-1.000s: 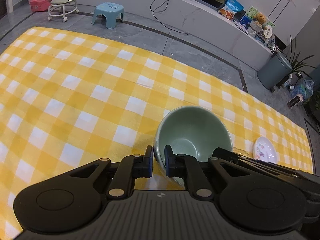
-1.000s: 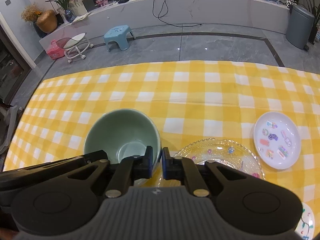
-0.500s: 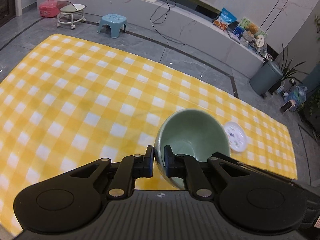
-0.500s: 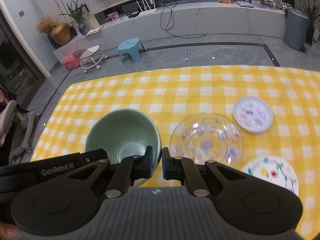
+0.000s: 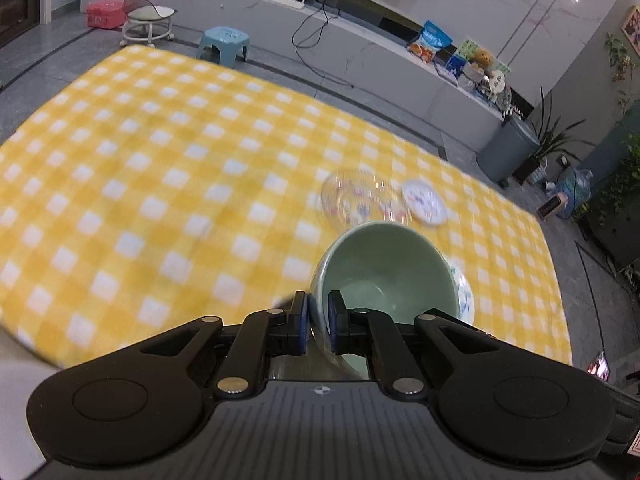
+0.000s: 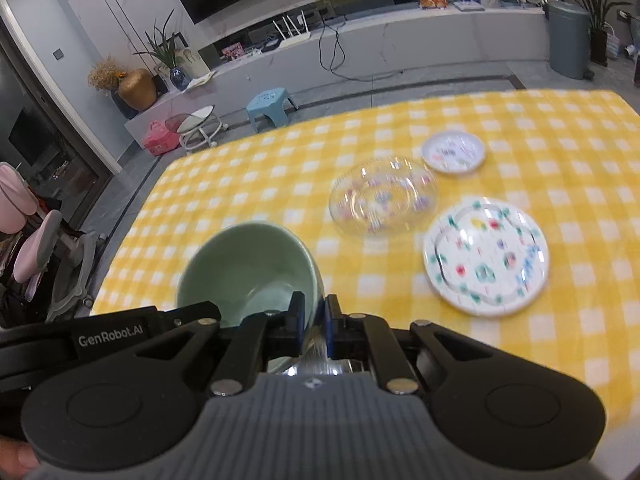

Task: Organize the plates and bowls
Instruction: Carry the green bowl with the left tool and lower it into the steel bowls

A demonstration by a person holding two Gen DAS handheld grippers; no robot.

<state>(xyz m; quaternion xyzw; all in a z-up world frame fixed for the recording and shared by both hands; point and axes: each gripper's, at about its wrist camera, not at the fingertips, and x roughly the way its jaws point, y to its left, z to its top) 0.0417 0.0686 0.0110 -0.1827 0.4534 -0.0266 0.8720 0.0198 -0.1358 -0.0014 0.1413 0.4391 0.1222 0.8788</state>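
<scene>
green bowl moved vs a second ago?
Yes. The green bowl, clamped by both grippers, has been lifted up and back from the clear glass plate, which it nearly touched earlier.

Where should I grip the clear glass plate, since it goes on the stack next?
Pinch the glass plate at its raised near rim, coming from the near side, one finger over and one under. It lies flat and shallow, and the two white plates crowd its far and right sides.
</scene>
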